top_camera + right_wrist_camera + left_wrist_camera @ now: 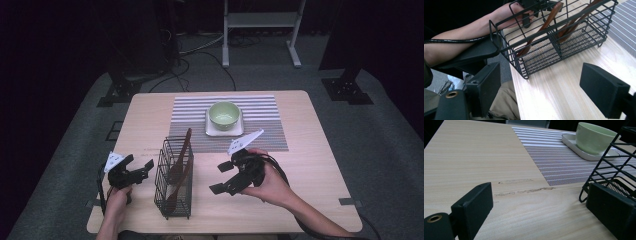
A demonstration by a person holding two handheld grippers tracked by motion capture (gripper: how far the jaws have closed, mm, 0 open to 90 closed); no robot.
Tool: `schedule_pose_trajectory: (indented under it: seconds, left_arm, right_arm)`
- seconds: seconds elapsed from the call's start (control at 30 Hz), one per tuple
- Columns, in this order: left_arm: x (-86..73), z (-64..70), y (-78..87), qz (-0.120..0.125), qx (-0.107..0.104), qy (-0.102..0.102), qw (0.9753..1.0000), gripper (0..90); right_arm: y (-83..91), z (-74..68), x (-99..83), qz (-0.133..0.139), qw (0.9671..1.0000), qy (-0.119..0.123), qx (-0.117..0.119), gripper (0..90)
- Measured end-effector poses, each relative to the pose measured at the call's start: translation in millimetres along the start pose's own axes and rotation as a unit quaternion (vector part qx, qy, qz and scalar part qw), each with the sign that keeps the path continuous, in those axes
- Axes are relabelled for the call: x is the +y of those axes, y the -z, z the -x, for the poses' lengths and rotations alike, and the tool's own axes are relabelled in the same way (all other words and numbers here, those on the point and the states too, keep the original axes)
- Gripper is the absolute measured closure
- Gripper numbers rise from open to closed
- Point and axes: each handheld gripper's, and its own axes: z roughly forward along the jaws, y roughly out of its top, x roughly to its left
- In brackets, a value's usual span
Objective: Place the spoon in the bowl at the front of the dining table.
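Both claws stand open and empty: left claw (131,172) just left of the black wire basket (175,197), right claw (231,176) to its right, jaws turned toward it. The basket sits at the near edge of the table (310,165) with two brown wooden utensils (181,155) leaning inside. Risk, as judged: the basket looks light and tall, so a one-sided push could tip it or slide it off the edge; utensils may spill. The green bowl (224,114) on its white tray (214,131) stands well apart.
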Motion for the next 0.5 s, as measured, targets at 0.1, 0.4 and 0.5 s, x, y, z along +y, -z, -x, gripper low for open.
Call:
schedule_pose_trajectory:
  seconds: [0.1,0.4,0.5]
  left_arm:
    - [0.0,0.0,0.1,0.0,0.0,-0.001,1.0,6.5]
    - [0.0,0.0,0.0,0.0,0.0,-0.001,1.0,6.4]
    - [0.0,0.0,0.2,-0.001,0.0,-0.001,1.0,6.4]
  right_arm:
    - [-3.2,-1.5,5.5,-0.005,1.0,0.002,0.001,15.9]
    - [-9.4,-0.4,21.2,-0.019,0.9998,0.006,0.002,16.2]
    - [-11.9,0.6,25.5,-0.023,0.9997,0.004,0.004,16.2]
